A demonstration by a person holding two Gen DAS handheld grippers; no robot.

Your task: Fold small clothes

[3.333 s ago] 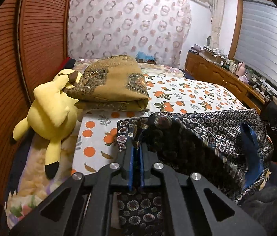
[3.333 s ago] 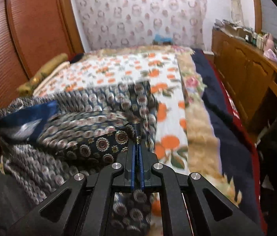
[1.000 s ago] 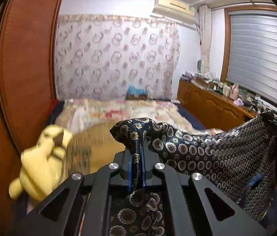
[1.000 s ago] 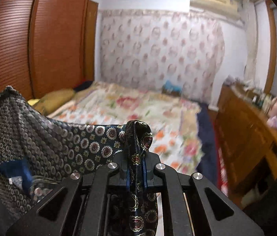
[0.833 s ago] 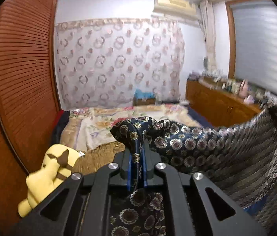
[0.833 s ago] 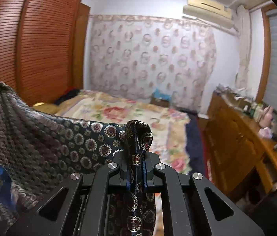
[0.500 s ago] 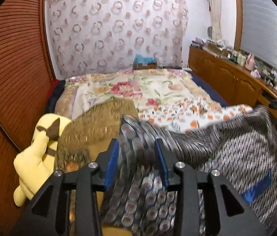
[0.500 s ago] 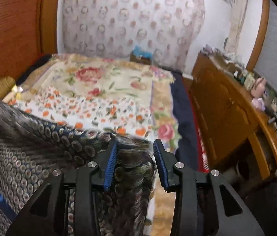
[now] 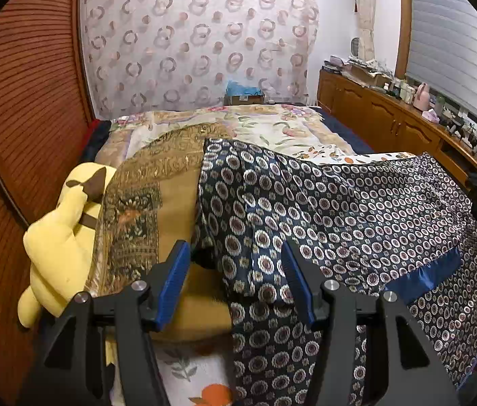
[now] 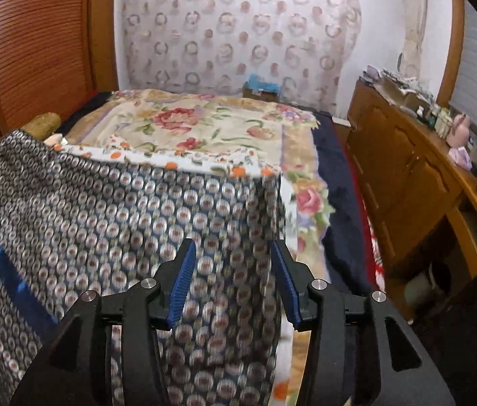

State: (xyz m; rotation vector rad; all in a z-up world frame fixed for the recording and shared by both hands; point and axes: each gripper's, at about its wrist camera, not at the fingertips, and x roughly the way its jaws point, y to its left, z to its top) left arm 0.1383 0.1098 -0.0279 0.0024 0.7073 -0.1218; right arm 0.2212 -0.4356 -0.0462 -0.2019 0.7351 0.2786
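A dark blue garment [image 9: 357, 216] printed with silver rings lies spread across the near part of the bed, a plain blue strip [image 9: 421, 275] on its right side. Its left corner drapes onto a folded ochre blanket. My left gripper [image 9: 235, 270] hangs over that corner; its jaws are opening and the cloth lies loose between them, not pinched. In the right wrist view the same garment [image 10: 110, 223] looks blurred and ends beside the bed's right edge. My right gripper [image 10: 233, 270] is over its right corner, jaws opening, cloth below and between them but free of the pads.
A yellow plush toy [image 9: 59, 237] leans at the bed's left against a wooden wardrobe [image 9: 18, 108]. The ochre blanket [image 9: 157, 196] sits beside it. A floral bedspread [image 10: 201, 128] covers the far bed. A long wooden cabinet [image 10: 407, 176] with small items runs along the right wall.
Both grippers let go of the garment corners and opened while sinking toward the bed. The garment, held up stretched a second ago, now lies spread on the bed and blanket.
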